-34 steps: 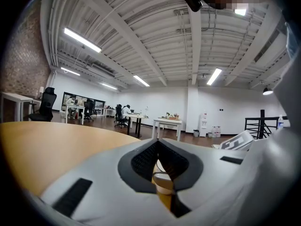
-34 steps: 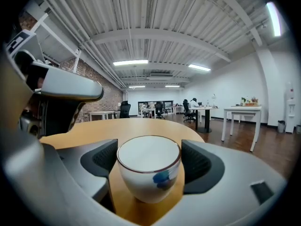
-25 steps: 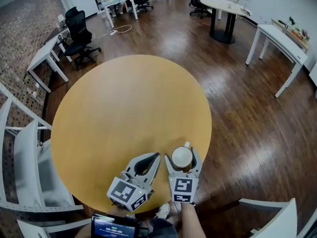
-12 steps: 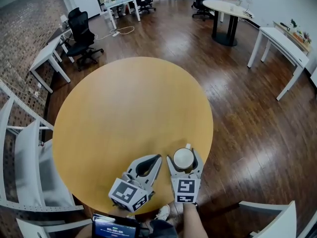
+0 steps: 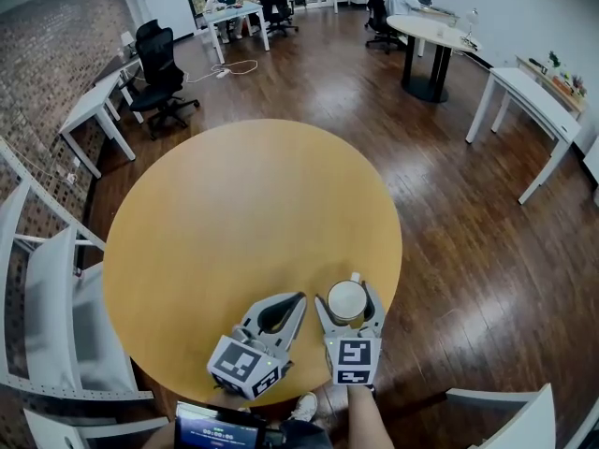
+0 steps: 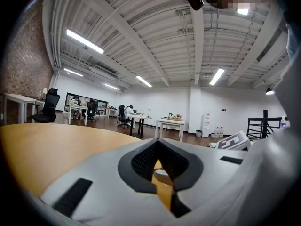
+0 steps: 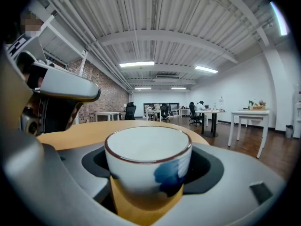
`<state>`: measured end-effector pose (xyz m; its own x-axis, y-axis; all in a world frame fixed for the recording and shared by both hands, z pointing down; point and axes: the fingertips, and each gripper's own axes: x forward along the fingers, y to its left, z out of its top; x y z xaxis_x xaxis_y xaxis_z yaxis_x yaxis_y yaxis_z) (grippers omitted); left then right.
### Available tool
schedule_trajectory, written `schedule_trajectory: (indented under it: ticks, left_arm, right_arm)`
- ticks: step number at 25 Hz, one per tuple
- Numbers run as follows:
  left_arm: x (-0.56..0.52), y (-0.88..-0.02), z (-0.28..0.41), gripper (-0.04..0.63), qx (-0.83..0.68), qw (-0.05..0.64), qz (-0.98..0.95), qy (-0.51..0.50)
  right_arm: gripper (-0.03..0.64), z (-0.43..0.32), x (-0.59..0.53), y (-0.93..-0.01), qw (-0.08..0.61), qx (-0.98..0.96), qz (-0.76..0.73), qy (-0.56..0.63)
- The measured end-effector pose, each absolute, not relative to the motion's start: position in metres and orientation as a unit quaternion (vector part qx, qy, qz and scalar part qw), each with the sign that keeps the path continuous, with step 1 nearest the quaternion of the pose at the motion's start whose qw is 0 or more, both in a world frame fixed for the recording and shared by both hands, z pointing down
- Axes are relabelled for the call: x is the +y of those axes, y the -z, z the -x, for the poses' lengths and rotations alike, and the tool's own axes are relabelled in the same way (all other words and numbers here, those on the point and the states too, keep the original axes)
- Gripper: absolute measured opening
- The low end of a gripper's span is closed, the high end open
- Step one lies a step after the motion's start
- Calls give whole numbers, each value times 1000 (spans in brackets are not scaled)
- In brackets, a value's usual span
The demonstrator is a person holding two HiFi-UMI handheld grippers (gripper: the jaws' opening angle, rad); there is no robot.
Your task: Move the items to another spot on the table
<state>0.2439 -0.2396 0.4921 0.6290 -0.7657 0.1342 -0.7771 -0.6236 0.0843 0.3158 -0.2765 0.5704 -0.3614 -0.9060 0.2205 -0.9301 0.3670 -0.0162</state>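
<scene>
Jaws: right gripper clamped on white brown-rimmed ceramic cup, lower centre; left gripper closed, empty. Advice: lift level, clear of round yellow table.

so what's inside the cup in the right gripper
From the head view the cup shows only a plain white inside, nothing in it. The right gripper view sees just its upper inner wall; its near side covers the bottom there.
</scene>
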Motion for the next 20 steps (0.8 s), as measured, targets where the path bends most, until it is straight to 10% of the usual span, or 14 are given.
schedule_trajectory:
  ticks: [20]
  left_arm:
    - [-219,-414,-192,2,-433,39,-900,-13]
  right_arm:
    - [408,-266,-255,-420,73,-831,-552,16]
